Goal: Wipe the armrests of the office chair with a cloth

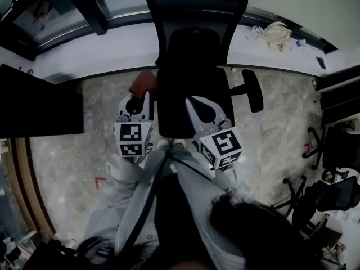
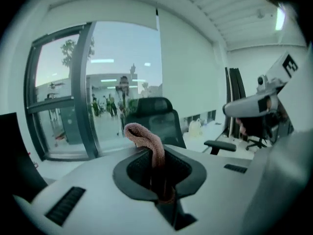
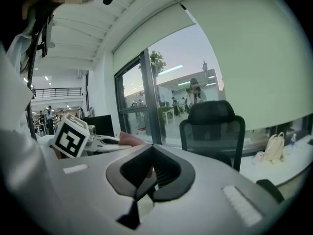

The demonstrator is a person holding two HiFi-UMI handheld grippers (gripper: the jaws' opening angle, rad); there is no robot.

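The black office chair (image 1: pixel 188 89) stands in front of me, its right armrest (image 1: pixel 252 90) out to the side. My left gripper (image 1: pixel 145 99) is at the chair's left side, shut on a reddish-brown cloth (image 1: pixel 144 82); the left armrest is hidden there. In the left gripper view the cloth (image 2: pixel 148 140) sticks up out of the left gripper (image 2: pixel 157 173), with the chair (image 2: pixel 154 117) and an armrest (image 2: pixel 219 144) behind. My right gripper (image 1: pixel 199 107) hovers over the seat, shut with nothing in it. The right gripper (image 3: pixel 146 177) faces the chair back (image 3: pixel 212 126).
A white ledge (image 1: pixel 101 52) runs under the window behind the chair, with a beige bag (image 1: pixel 277 35) on it. A dark desk (image 1: pixel 39 108) lies at the left. More office chairs (image 1: pixel 337 151) stand at the right on the stone floor (image 1: pixel 84 167).
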